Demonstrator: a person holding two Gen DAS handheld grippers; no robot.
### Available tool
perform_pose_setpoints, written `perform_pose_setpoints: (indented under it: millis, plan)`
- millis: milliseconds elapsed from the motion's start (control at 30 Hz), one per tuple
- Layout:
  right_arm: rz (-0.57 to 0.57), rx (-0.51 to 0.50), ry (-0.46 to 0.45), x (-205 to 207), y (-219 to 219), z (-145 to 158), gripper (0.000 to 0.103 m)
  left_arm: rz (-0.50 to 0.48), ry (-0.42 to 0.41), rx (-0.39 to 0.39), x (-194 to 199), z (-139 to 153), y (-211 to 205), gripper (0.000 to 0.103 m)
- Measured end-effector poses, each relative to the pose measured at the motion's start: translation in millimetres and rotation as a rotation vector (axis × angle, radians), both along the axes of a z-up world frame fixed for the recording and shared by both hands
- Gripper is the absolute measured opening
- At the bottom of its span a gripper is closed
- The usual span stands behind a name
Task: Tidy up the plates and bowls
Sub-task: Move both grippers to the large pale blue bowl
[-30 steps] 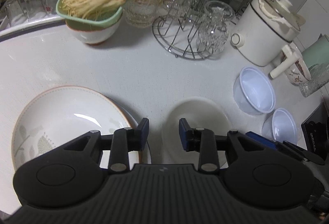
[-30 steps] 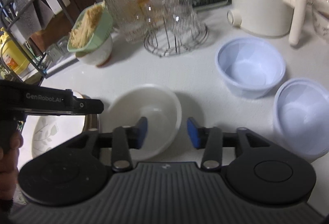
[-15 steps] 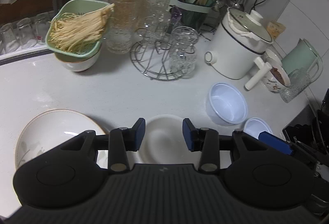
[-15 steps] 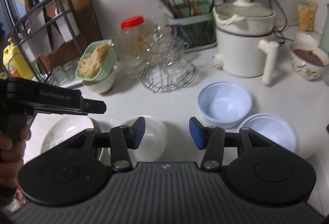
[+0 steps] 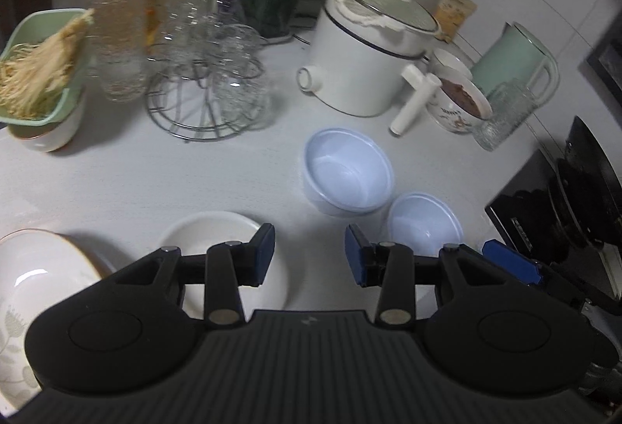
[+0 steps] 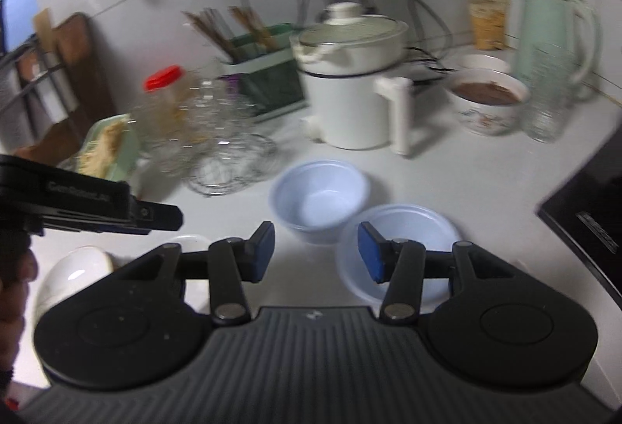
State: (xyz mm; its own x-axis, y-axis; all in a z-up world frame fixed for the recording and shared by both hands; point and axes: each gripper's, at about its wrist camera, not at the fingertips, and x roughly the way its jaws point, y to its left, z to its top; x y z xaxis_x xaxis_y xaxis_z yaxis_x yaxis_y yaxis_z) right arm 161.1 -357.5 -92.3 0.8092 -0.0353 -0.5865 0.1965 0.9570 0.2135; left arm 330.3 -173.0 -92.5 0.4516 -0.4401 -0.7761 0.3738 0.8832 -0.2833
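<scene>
Both grippers have pulled back and up from the counter (image 5: 155,183), so more of the kitchen shows than a second ago. The left gripper (image 5: 310,253) has just been opening its jaws and now stands released, nothing between them; the right gripper (image 6: 315,252) is spread and empty too. The plate (image 5: 35,268) lies at the left, the white bowl (image 5: 217,233) just beside it, and the two blue bowls (image 5: 348,171) sit together, unstacked. I'd judge those two are next for nesting.

White counter (image 5: 217,167) bears bowls (image 5: 348,175), plate (image 5: 42,268), pot (image 5: 365,62).
</scene>
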Motion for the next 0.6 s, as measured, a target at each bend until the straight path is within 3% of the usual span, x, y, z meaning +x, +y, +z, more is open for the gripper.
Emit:
perform_pose_setpoints:
  millis: [267, 600]
  plan:
    - [-0.124, 0.02, 0.062, -6.9, -30.6, -16.3, 0.05, -0.093, 0.058, 0.02, 13.8, -22.8, -40.6, 0.045]
    - [-0.189, 0.046, 0.085, 13.1, -61.2, -41.3, 0.05, -0.141, 0.09, 0.007, 39.3, -44.8, -76.0, 0.046]
